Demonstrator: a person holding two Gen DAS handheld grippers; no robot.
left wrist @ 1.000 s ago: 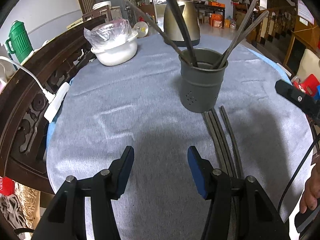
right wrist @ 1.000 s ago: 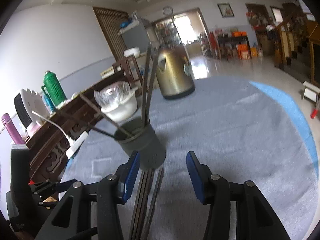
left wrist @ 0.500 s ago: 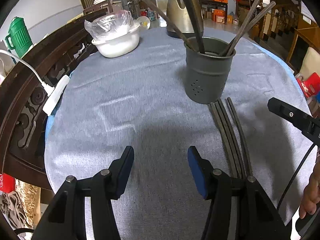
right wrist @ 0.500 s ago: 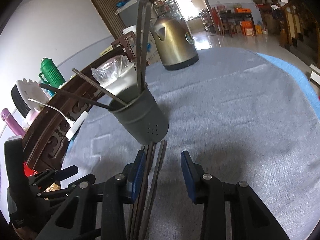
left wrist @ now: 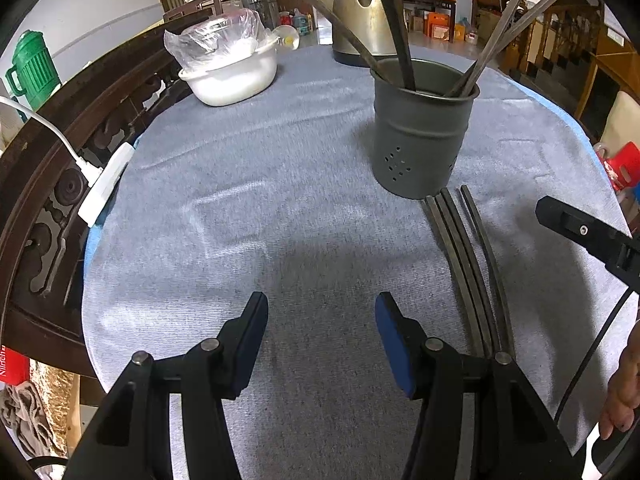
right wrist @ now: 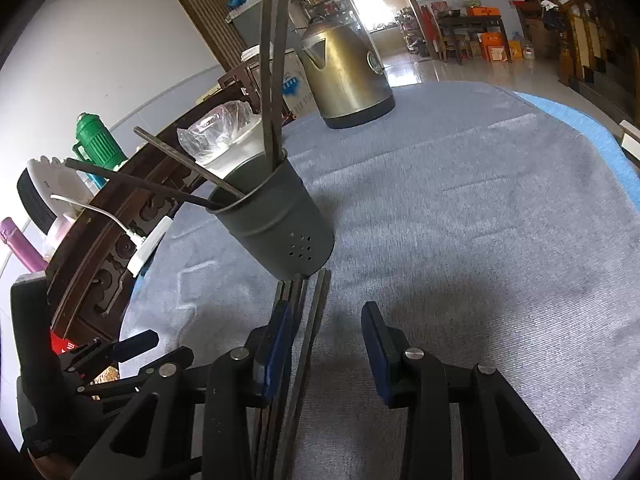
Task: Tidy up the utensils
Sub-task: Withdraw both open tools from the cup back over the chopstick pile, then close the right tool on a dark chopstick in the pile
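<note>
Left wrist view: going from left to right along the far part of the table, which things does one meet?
Green jug → white power strip → white bowl with a plastic bag → metal kettle → grey utensil holder → red stool.

Each hand-held gripper (left wrist: 320,320) is black, with silver rivets; finger pads (right wrist: 276,344) are blue

Both the left claw (left wrist: 321,322) and right claw (right wrist: 326,334) gape wide, seemingly holding nothing.
</note>
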